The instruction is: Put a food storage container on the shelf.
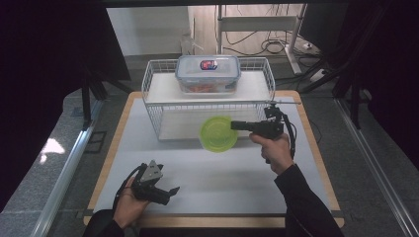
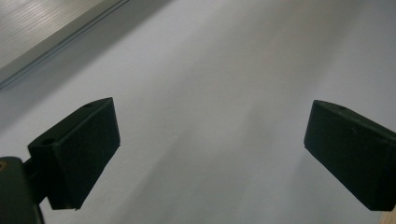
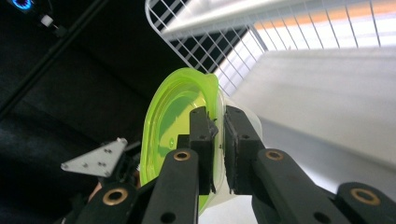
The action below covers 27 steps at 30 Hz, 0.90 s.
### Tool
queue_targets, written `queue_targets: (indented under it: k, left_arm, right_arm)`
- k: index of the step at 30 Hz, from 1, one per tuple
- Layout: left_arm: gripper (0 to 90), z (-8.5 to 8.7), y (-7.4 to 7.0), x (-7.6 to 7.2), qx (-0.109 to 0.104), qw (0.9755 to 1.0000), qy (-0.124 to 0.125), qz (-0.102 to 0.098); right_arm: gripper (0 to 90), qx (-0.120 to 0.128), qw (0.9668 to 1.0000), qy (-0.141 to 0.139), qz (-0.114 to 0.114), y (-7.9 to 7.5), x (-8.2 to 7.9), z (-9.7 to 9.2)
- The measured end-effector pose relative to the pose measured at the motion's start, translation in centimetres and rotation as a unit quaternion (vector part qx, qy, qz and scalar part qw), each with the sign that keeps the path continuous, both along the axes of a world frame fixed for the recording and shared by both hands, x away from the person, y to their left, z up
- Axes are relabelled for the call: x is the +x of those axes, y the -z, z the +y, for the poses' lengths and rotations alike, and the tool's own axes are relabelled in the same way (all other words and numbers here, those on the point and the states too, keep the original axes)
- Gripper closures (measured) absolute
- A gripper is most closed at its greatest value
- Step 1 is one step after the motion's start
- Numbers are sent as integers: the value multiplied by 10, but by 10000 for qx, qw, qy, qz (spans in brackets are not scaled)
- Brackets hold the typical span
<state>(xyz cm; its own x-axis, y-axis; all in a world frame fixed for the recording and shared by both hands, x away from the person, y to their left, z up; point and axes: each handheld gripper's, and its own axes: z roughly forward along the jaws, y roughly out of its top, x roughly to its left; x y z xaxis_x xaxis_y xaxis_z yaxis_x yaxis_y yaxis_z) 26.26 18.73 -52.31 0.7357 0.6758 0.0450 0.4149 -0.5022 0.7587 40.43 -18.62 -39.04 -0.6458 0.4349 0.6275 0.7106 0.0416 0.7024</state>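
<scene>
The right gripper (image 1: 236,125) clamps the green bowl's (image 1: 217,134) rim at its 3 o'clock edge to carry it, while the left gripper (image 1: 170,192) rests with jaws apart.

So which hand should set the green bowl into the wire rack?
Right. The right gripper already pinches the green bowl by its rim, beside the wire rack. The left gripper rests open near the table's front edge.

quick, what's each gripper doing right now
left gripper: open, holding nothing, just above the table.
right gripper: closed on the rim of the green container.
</scene>
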Motion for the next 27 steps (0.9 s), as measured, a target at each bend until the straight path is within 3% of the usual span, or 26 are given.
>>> queue_targets:
  k: [5,9,16,27]
  left_arm:
    - [35,0,0,0,9,10000,5,-4]
    - [35,0,0,0,2,10000,3,-5]
    - [35,0,0,0,-36,10000,-3,-11]
    - [35,1,0,0,-35,10000,13,15]
  right_arm:
    - [834,91,9999,44,-99,-18,4,-1]
    - [842,267,9993,75,-243,-43,10,0]
    - [843,262,9983,220,-462,-74,22,6]
    - [843,412,9959,540,-590,-108,44,8]
